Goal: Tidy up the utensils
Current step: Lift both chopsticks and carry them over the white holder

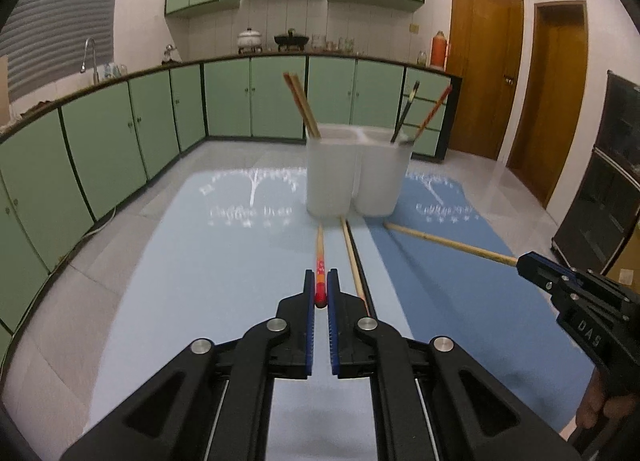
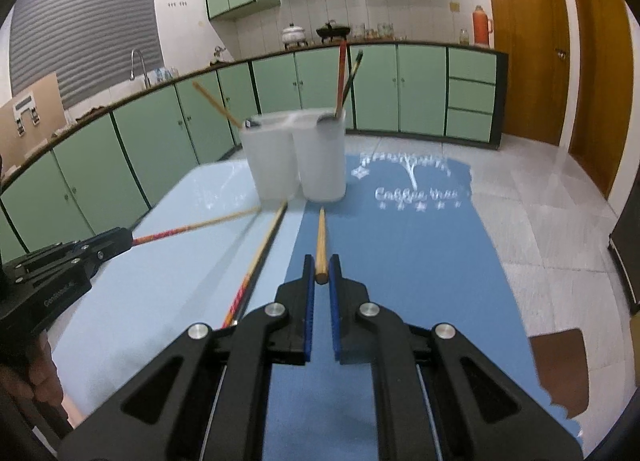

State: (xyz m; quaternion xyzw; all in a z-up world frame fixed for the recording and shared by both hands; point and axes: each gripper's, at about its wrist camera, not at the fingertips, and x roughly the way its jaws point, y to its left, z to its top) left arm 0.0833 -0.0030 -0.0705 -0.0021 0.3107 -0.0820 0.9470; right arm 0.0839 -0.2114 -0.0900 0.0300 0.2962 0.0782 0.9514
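Clamping a red-ended chopstick (image 1: 320, 261), left gripper (image 1: 321, 281); right gripper (image 2: 321, 267) clamped on a plain wooden chopstick (image 2: 321, 239). Both point toward the white holder (image 1: 352, 173).

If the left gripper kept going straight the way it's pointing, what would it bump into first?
Probably the white holder. The left gripper is shut on a red-ended chopstick that points at the holder's left cup, so the chopstick's far tip would likely touch its base first. Depth is hard to judge here.
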